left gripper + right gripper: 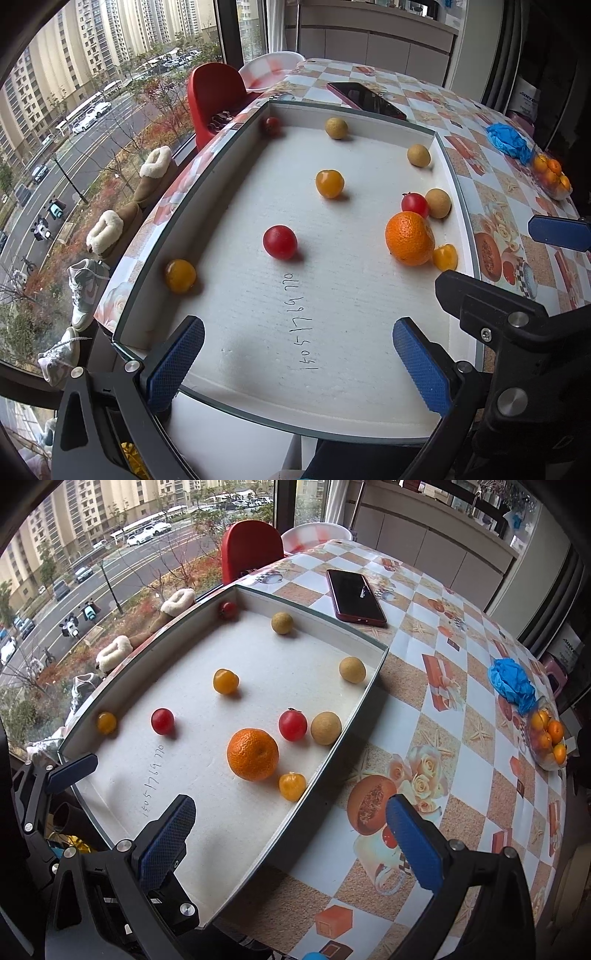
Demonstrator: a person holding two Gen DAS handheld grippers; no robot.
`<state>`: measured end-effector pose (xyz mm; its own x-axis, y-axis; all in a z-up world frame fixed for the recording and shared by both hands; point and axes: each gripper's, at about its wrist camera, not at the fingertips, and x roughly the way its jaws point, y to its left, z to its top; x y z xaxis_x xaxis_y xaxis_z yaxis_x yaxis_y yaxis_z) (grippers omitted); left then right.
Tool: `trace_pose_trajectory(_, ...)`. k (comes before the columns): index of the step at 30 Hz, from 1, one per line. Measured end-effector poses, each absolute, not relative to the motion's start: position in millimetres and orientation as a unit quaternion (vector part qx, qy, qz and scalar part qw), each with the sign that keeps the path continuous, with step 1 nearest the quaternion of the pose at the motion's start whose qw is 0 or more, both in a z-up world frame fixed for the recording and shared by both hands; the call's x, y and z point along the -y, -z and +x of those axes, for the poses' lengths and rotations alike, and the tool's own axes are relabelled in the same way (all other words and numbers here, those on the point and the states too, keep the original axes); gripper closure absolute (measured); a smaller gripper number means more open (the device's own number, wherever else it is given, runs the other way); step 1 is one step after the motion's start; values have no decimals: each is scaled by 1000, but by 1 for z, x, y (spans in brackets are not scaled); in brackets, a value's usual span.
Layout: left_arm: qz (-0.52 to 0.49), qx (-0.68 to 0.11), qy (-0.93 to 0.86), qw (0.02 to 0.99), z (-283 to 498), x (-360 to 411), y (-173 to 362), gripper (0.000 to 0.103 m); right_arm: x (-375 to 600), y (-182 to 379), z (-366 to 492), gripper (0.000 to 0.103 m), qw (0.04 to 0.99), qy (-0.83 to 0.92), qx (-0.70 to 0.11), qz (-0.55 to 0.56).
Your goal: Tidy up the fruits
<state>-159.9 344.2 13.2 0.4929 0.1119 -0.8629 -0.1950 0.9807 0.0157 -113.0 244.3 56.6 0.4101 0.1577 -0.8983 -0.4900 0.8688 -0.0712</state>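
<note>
Both tools, left and right, are hovering released at the tray's near edge (fruits scattered, unsorted); likely next: reaching for the orange near its right wall.

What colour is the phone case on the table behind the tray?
Dark red, around the black-screened phone; the right wrist view shows it best.

Fruits scattered in tray; phone behind tray
</note>
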Motion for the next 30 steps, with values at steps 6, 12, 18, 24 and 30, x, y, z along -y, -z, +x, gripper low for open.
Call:
trace_pose_trajectory(6, -45, -492, -90, 865, -161, -345, -15, 0, -247, -56, -114, 0, 822, -199, -506, -170)
trace_pose_trajectory(12, -47, -491, -92, 865, -161, -345, -16, 0, -249, -56, -116, 0, 822, -200, -503, -178)
trace_pose_trajectory(18, -46, -490, -92, 866, -161, -345, -16, 0, -249, -56, -116, 0, 822, -200, -503, -178)
trace_pose_trajectory(24, -46, -490, -91, 866, -161, -344, -16, 0, -249, -55, -116, 0, 821, -200, -503, -178)
trace_pose_trajectory(30, -44, -490, -90, 866, -161, -343, -15, 0, -249, -55, -116, 0, 821, -201, -503, -178)
